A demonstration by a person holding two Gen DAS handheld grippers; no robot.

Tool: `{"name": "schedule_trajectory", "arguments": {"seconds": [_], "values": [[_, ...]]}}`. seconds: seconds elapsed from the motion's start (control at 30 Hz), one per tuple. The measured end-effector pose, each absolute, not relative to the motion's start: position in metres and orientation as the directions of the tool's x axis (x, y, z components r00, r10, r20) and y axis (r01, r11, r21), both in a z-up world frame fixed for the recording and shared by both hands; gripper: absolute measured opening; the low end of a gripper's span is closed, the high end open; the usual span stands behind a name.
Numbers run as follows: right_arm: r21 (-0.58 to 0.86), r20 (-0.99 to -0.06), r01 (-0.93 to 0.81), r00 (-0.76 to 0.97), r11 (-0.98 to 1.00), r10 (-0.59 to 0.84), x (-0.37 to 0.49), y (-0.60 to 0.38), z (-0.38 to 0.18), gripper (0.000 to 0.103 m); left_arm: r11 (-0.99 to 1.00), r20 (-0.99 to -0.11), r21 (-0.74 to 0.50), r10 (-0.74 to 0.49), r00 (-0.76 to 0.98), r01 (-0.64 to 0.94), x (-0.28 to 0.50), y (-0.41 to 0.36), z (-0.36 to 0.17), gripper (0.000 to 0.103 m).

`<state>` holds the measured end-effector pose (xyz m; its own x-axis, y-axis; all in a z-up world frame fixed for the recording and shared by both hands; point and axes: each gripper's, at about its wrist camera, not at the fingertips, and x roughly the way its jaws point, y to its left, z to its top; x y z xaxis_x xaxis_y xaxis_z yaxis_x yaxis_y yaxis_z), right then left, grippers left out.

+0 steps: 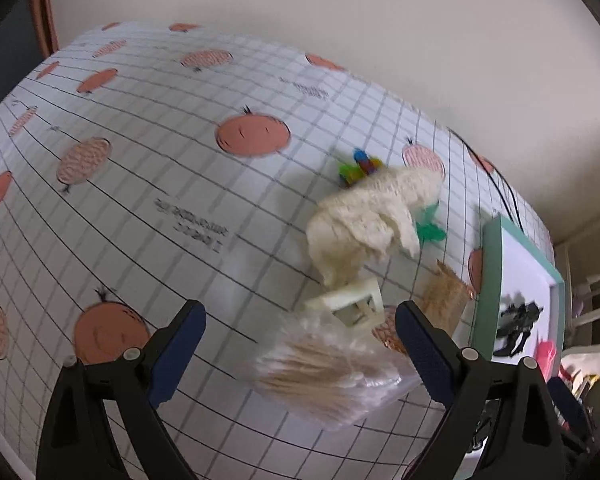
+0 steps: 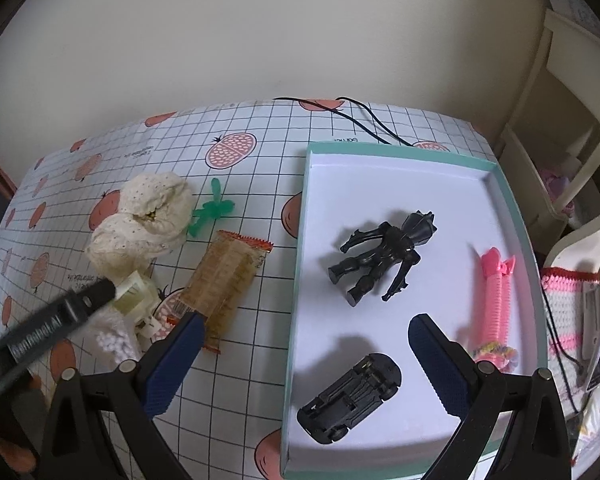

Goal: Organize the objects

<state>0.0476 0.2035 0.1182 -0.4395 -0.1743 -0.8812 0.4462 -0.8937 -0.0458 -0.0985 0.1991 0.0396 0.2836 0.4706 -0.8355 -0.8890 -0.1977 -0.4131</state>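
- Left gripper [image 1: 300, 328] has its two blue fingers [image 1: 180, 356] spread wide apart, and nothing is between them. It hangs over a clear bag of cotton swabs [image 1: 332, 376] that lies on the table.
- Right gripper [image 2: 304, 352] is spread wide too and holds nothing. One finger is over the tablecloth [image 2: 240, 380] and the other is over the box.
- The tablecloth is white with dark lines and round orange fruit pictures.
- The box [image 2: 296, 280] is flat, with a green rim and a white floor. It sits on the right side of the table.
- Inside the box, a black toy figure [image 2: 384, 256] lies flat near the middle.
- A black toy car [image 2: 352, 400] lies upside down in the box, nearer the camera.
- A pink toy [image 2: 496, 284] lies along the right wall of the box. A small colourful thing touches its near end, but I cannot tell what it is.
- Outside the box, on the left, a snack bar in a clear wrapper [image 2: 224, 280] lies on the cloth.
- A cream-coloured bundle of cloth [image 2: 144, 220] sits farther left. A little green plastic toy [image 2: 212, 212] pokes out just beside it.
- In the left view, a small bunch of bright colourful bits [image 1: 360, 166] shows behind the bundle.
- A small pale plastic piece [image 1: 352, 304] lies between the bundle and the swab bag.
- A thin black cord [image 2: 364, 120] runs across the far edge of the table.
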Motion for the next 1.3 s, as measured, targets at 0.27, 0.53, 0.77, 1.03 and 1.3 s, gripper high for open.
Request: {"name": "schedule_trajectory", "arguments": {"seconds": [0.27,0.53,0.77,1.03,1.3], "values": [[-0.016,-0.872,0.446,-0.445,-0.895,-0.206,0.045,0.196,0.111,0.103,-0.168,-0.874,-0.376,0.392,0.288,-0.911,-0.090,0.198,0.023,0.097],[0.022,-0.864,0.478,-0.434,-0.878,-0.258,0.048,0.182,0.105,0.103,-0.130,-0.894,-0.331,0.362,0.266,-0.935,-0.093,0.191,0.027,0.100],[0.028,-0.853,0.500,-0.439,-0.865,-0.282,0.049,0.172,0.105,0.103,-0.091,-0.915,-0.296,0.314,0.255,-0.951,-0.089,0.186,0.024,0.100],[0.047,-0.869,0.528,-0.397,-0.848,-0.296,0.050,0.161,0.091,0.100,-0.029,-0.932,-0.271,0.258,0.255,-0.962,-0.083,0.181,0.020,0.100],[0.058,-0.881,0.546,-0.367,-0.836,-0.301,0.051,0.153,0.080,0.083,-0.002,-0.937,-0.263,0.237,0.255,-0.965,-0.082,0.176,0.021,0.089]]}}
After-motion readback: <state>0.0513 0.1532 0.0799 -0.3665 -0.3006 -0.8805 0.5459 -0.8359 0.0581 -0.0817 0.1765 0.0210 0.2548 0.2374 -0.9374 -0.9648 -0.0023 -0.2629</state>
